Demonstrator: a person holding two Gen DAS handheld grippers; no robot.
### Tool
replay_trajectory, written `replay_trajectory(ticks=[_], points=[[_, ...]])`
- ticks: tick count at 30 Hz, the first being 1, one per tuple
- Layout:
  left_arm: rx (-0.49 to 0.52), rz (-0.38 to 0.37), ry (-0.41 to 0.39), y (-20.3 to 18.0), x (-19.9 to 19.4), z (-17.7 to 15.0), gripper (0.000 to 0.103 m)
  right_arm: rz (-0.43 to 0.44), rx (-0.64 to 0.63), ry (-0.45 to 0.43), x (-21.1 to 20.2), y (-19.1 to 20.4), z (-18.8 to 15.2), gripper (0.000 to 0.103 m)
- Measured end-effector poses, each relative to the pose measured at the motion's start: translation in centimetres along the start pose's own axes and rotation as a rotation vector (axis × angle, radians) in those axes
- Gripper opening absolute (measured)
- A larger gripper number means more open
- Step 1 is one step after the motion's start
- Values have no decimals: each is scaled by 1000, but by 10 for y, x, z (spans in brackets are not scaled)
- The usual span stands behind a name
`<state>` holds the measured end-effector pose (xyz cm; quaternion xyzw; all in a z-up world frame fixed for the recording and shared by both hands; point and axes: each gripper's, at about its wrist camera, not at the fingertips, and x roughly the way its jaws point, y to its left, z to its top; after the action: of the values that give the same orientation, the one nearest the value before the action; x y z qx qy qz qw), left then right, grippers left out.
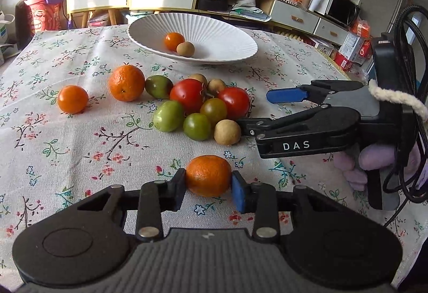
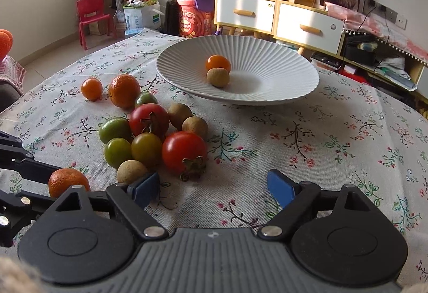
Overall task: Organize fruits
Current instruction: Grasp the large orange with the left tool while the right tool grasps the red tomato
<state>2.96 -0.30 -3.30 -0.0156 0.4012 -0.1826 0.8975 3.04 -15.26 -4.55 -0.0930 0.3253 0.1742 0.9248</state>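
Left gripper (image 1: 208, 187): clamped on a mandarin (image 1: 208, 175), resting on the tablecloth (image 1: 80, 159).
Right gripper (image 2: 212, 187): jaws apart, nothing between; a longan (image 2: 131, 172) touches its left pad.
Ahead: fruit pile (image 2: 152, 137), then white bowl (image 2: 281, 89).
Free room: bare cloth right of the right gripper.

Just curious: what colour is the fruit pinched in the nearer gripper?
Orange: a small mandarin, clearest in the left wrist view, between the left gripper's pads.

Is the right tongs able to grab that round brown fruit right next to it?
Probably yes. The right tongs are open and empty, and the brown fruit lies just beside their left pad, on the pile's near edge, nothing covering it.
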Motion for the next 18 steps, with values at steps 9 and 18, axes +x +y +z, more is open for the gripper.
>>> replay_trajectory(ticks=[9,18], points=[[-14,-5,12,3,2,3,25,49,-50,-16,-3,9,7,41],[-30,-10,15,6,0,4,25,67,-51,-14,-5,11,10,32]])
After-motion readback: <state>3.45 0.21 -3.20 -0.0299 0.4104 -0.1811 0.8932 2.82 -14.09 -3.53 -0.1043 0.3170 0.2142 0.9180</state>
